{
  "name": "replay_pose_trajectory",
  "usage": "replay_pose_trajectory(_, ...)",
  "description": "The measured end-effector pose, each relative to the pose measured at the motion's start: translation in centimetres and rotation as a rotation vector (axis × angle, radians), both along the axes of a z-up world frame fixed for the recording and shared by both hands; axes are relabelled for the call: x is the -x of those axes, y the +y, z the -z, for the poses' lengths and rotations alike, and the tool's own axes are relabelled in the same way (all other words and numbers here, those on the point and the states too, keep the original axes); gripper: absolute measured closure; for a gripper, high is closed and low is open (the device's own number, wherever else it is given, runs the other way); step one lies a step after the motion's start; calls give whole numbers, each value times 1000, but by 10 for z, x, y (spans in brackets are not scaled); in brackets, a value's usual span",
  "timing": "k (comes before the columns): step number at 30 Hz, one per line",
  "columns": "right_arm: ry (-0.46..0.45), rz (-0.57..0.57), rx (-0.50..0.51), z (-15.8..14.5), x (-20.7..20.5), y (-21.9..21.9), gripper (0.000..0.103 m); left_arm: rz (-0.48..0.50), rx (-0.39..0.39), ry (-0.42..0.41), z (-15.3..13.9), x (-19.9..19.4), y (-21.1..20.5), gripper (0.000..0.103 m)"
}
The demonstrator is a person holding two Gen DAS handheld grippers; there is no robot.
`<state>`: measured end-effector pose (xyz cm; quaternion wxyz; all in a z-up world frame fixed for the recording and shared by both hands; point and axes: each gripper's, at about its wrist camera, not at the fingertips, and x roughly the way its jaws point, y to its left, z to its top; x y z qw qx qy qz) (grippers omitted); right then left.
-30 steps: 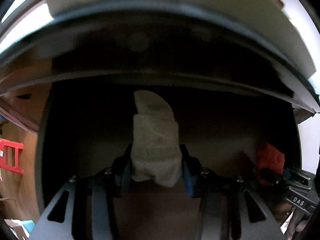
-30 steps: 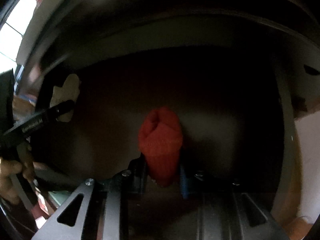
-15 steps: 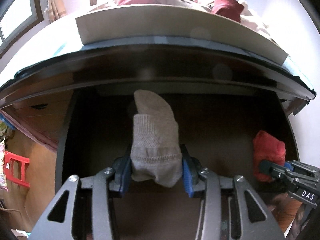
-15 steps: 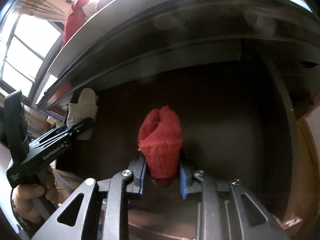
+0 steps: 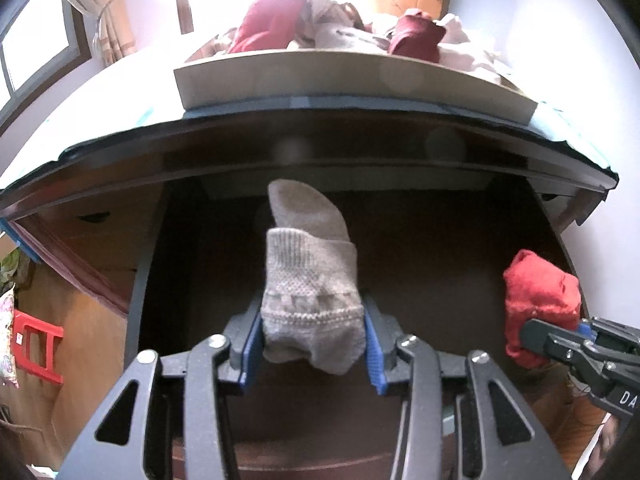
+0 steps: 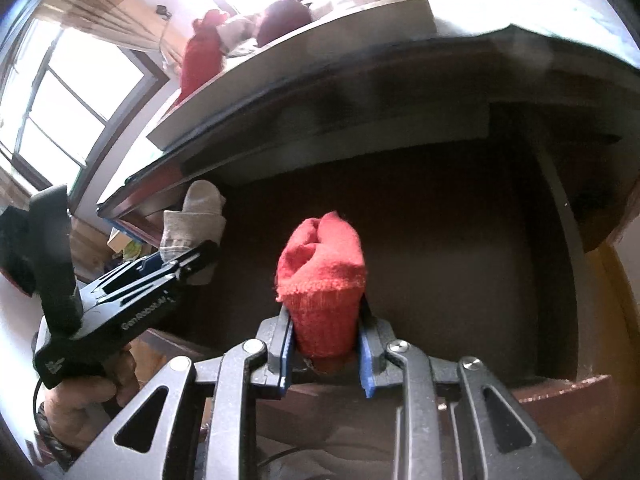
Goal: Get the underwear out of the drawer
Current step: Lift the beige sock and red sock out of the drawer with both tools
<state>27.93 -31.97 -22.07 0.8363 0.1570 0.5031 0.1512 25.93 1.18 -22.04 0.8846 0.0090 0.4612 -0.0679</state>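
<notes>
My left gripper (image 5: 312, 344) is shut on a folded grey-beige sock (image 5: 308, 284), held upright above the open dark drawer (image 5: 440, 248). My right gripper (image 6: 324, 352) is shut on a rolled red sock (image 6: 322, 280), also above the drawer (image 6: 460, 260). The red sock (image 5: 540, 300) and the right gripper show at the right edge of the left wrist view. The grey sock (image 6: 192, 224) and the left gripper show at the left of the right wrist view. The drawer floor looks dark and bare.
The dark tabletop edge (image 5: 320, 136) overhangs the drawer. On it stands a beige tray (image 5: 340, 76) piled with red and pale clothes (image 5: 276, 20). A window (image 6: 68, 96) is at the left. A red stool (image 5: 38, 344) stands on the floor at left.
Both grippers have pulled back and up out of the drawer with their socks. The tabletop and the tray of clothes have come into view.
</notes>
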Motion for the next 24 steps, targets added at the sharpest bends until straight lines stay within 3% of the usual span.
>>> replay_pose_trajectory(3,-14,-1,-7,-2,6,1,75,2,11,-13,-3,7,3,61)
replay_pose_trajectory(5,-24,0,-6,-5,12,-5,75,3,14,-19,-27,5,-2,61)
replay_pose_trajectory(24,-110,-9,-11,-17,35,-21,75,20,37,-87,-58,56,3,61)
